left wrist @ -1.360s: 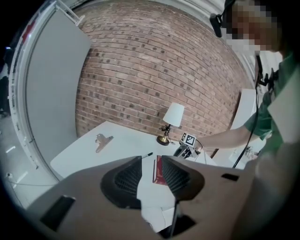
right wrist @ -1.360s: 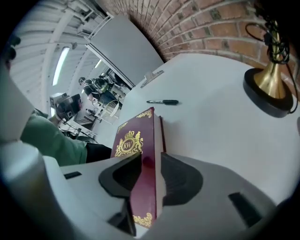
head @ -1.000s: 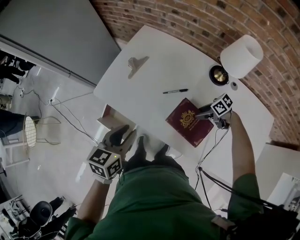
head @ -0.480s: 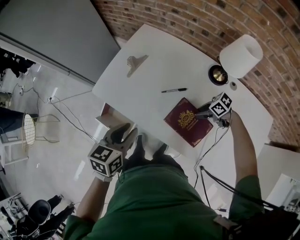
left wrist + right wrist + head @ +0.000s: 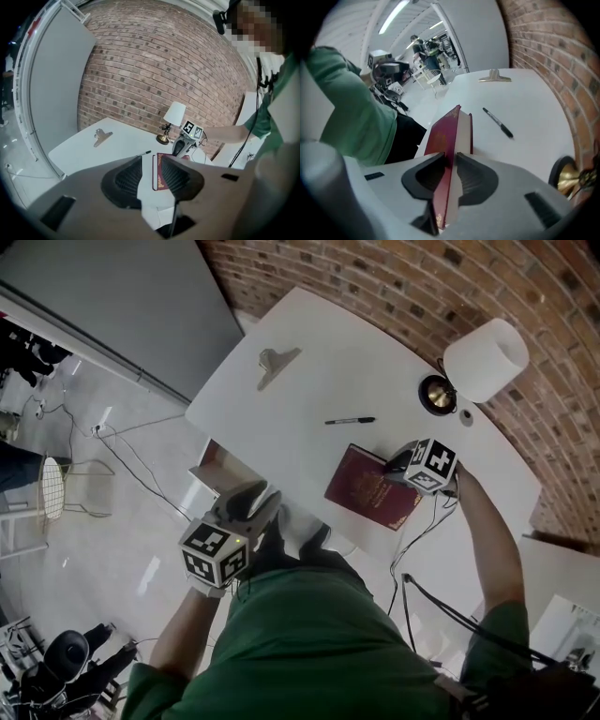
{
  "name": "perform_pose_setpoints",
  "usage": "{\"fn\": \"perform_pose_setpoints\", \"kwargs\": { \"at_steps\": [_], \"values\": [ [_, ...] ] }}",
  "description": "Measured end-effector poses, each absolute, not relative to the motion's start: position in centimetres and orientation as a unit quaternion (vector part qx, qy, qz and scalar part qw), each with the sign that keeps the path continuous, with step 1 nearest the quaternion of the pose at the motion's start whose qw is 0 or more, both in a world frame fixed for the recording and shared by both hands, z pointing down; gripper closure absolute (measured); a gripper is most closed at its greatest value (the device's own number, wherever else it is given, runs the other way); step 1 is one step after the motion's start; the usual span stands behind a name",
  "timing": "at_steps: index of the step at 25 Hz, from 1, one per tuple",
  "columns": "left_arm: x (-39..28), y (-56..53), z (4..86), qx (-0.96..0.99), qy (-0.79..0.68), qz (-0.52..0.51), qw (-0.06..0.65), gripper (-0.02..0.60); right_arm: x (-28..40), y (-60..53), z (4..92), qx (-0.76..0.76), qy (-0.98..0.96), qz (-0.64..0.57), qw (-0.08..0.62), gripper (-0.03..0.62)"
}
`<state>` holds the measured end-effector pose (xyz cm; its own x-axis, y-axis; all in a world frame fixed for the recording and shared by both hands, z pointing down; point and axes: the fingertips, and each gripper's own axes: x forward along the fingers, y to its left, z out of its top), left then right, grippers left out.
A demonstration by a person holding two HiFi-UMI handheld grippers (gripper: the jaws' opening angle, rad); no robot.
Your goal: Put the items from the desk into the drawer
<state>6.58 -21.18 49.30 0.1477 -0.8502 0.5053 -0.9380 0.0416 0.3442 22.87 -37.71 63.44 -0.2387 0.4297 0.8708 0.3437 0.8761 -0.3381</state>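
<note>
Now the right gripper (image 5: 396,463), right of centre, its jaws just closing, clamps the right edge of the red book (image 5: 364,491); the left gripper (image 5: 247,504) gapes empty.

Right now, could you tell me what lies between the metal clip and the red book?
A black pen, nearer the red book, as the head view shows.

Red brick wall (image 5: 375,277) behind a white desk (image 5: 309,399), grey panel (image 5: 112,306), glossy pale floor (image 5: 112,531), white-shaded lamp (image 5: 486,360)

Lamp base (image 5: 563,178) (brass) partly off-frame
</note>
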Motion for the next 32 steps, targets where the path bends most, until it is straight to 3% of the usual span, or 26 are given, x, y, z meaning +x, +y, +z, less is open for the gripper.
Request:
{"fn": "perform_pose_setpoints", "kwargs": {
  "at_steps": [5,18,32],
  "values": [
    [6.0,-20.1,49.5,0.677,-0.66,0.061,0.32,0.459,20.4,-35.7,60.2,-0.258,-0.78,-0.092,0.563,0.522],
    [3.5,-16.0,49.7,0.645,-0.692,0.012,0.325,0.46,15.8,-35.7,58.4,-0.207,-0.795,-0.078,0.565,0.551],
    [-5.2,-7.2,49.6,0.622,-0.711,-0.037,0.325,0.463,5.8,-32.1,52.0,-0.12,-0.844,-0.084,0.517,0.577]
  ]
}}
